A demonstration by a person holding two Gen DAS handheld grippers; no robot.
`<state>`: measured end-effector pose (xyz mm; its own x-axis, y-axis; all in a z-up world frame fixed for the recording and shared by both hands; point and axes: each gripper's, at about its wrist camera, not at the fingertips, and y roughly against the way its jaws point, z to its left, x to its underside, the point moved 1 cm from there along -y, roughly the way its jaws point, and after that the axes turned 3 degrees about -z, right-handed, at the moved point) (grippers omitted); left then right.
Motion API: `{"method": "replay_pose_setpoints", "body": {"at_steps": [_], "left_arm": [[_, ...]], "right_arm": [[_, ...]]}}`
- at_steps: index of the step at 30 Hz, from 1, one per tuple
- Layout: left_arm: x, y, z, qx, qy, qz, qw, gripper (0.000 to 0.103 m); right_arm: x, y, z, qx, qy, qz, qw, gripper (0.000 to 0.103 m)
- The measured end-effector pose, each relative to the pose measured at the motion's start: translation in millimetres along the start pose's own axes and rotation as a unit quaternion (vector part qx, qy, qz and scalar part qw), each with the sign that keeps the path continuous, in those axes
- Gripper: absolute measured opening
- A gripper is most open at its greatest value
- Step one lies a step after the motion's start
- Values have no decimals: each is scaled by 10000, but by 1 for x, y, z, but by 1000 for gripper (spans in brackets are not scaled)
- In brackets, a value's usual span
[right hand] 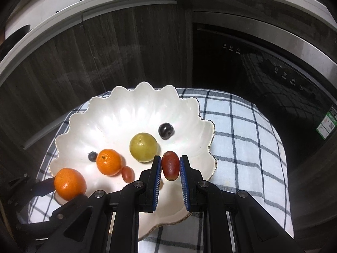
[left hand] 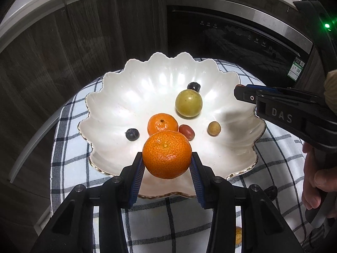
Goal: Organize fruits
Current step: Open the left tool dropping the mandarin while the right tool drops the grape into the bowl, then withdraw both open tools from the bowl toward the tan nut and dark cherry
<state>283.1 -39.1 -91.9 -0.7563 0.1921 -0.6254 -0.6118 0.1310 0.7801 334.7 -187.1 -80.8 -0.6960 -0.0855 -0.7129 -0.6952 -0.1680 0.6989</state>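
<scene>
A white scalloped plate [left hand: 134, 97] [right hand: 118, 113] with a gold rim sits on a checked cloth. My left gripper [left hand: 167, 155] is shut on a mandarin [left hand: 166, 145] [right hand: 70, 186] above the plate's near edge. My right gripper [right hand: 170, 157] is shut on a red oval grape [right hand: 170, 166] over the plate's right side; in the left wrist view its tip [left hand: 242, 93] shows, the grape hidden. In the plate lie a second mandarin [left hand: 162, 124] [right hand: 109, 162], a green round fruit [left hand: 189, 103] [right hand: 143, 146], a dark grape [left hand: 193, 86] [right hand: 166, 130], a blueberry [left hand: 132, 134], a small red fruit [left hand: 186, 131] [right hand: 127, 174] and a small yellow fruit [left hand: 214, 128].
The blue-and-white checked cloth [left hand: 73, 158] [right hand: 242, 147] covers a small round surface. A dark fruit [left hand: 271, 191] and a yellow fruit [left hand: 238, 235] lie on the cloth near the plate. Dark wood cabinets and a black glass-fronted appliance [right hand: 263, 73] stand close behind. A person's hand [left hand: 316, 179] holds the right gripper.
</scene>
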Motion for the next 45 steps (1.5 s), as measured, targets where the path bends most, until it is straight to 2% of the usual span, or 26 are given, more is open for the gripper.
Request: {"method": "replay_pose_setpoints", "body": {"at_steps": [4,6,7,8,10,13,17,21,29,45], "left_arm": [[1,-1,-3,-36,-74,27,10000,46],[1,2,-4,-81,-92,-62,9999,61],[1,4,-4,-129,-96,-121,9998,68],[0,5,-3,-154,-90,-155,9997,70],[-1,5,0,-131,-35,-114,9998,70],[-1,6,4,-172,22,-94,9998,74],[-2,12,7,-257,133,-178,9994,85],[-3,17,6,-328,159,-202,9991,87],[-5,37,3,-422,273,-352,9981,98],[4,62,-2,-547,360,-506,9966,99]], "right_arm": [[0,-9,-2,32,-31,121,9999,20],[-1,-12,-1,52,8,151,9999,21],[-1,-12,0,71,28,159,9998,30],[-2,-12,0,96,35,151,9998,48],[-2,-9,-2,145,-12,59,9999,66],[-4,-6,-5,250,-44,25,9997,68],[-4,-2,-10,340,-113,-29,9994,81],[-4,4,-12,321,-161,-61,9993,81],[-3,27,-13,346,-165,-205,9991,81],[10,69,-13,413,-104,-427,9982,81]]}}
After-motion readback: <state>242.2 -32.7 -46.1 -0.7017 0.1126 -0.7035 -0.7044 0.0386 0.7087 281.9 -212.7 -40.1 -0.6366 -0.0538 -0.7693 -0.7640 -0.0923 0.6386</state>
